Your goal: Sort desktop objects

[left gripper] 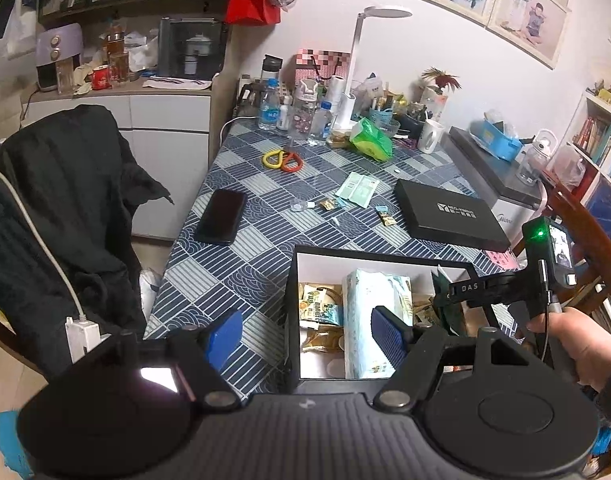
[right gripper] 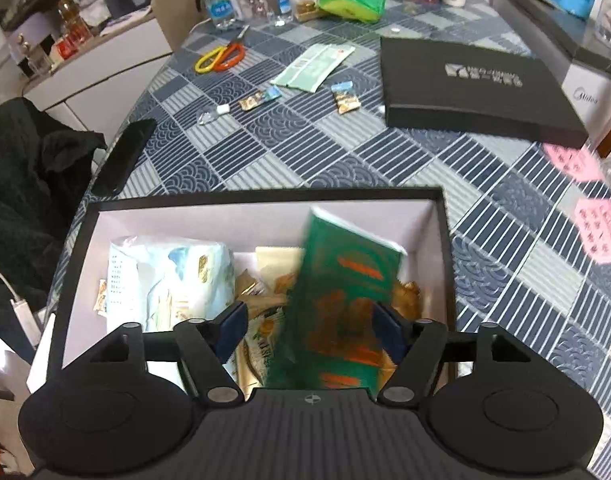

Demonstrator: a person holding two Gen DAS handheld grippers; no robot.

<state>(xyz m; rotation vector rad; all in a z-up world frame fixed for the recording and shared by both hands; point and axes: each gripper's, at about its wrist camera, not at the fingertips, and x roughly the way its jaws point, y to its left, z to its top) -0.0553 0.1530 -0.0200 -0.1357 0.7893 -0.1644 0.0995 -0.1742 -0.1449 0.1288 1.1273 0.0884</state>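
Observation:
An open black box with white inner walls point(left gripper: 381, 254) point(right gripper: 265, 196) stands on the patterned tablecloth. It holds a pale tissue pack point(left gripper: 369, 304) point(right gripper: 165, 276) and several snack packets. My right gripper point(right gripper: 311, 330) hangs open over the box. A blurred green packet point(right gripper: 345, 292) point(left gripper: 445, 304) stands on end between its fingers, close to the right pad. My left gripper point(left gripper: 307, 336) is open and empty above the box's left wall. Loose on the table lie two small snack packets point(right gripper: 259, 100) point(right gripper: 345, 98) and a pale green sachet point(right gripper: 313, 66).
The box's black lid point(left gripper: 453, 212) point(right gripper: 473, 88) lies to the right. A phone point(left gripper: 221, 216) and yellow-and-orange scissors point(left gripper: 283, 160) lie to the left. Bottles, a lamp and a mug crowd the far edge. Pink notes point(right gripper: 597, 228) sit at the right. A chair draped in dark clothing point(left gripper: 65, 200) stands on the left.

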